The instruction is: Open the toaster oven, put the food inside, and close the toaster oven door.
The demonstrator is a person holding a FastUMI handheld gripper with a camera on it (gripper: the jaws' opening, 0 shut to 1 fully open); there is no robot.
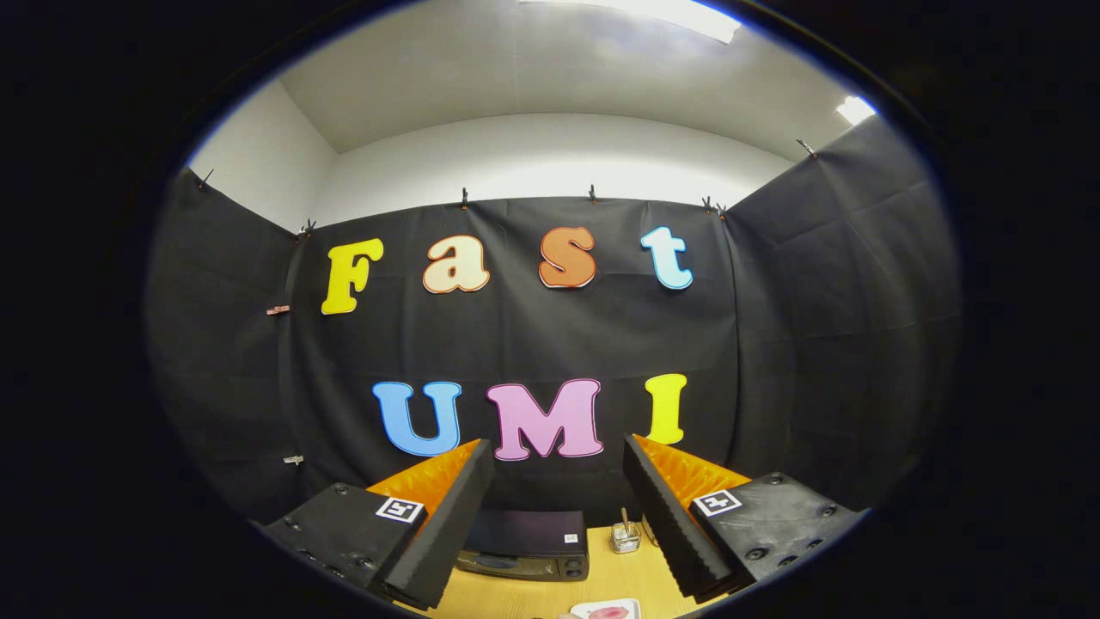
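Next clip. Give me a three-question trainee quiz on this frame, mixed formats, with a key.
1. True or false: the gripper is shut on the food.
2. The toaster oven sits: A) between and beyond the fingers; B) on the plate; C) under the glass jar.
3. Fill in: the oven door looks ____.

Key
1. False: the fingers are open and hold nothing.
2. A, on the wooden table by the booth wall.
3. Closed.

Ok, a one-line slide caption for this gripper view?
Open gripper held high above the wooden table, toaster oven beyond its fingers, door shut, food plate nearer.
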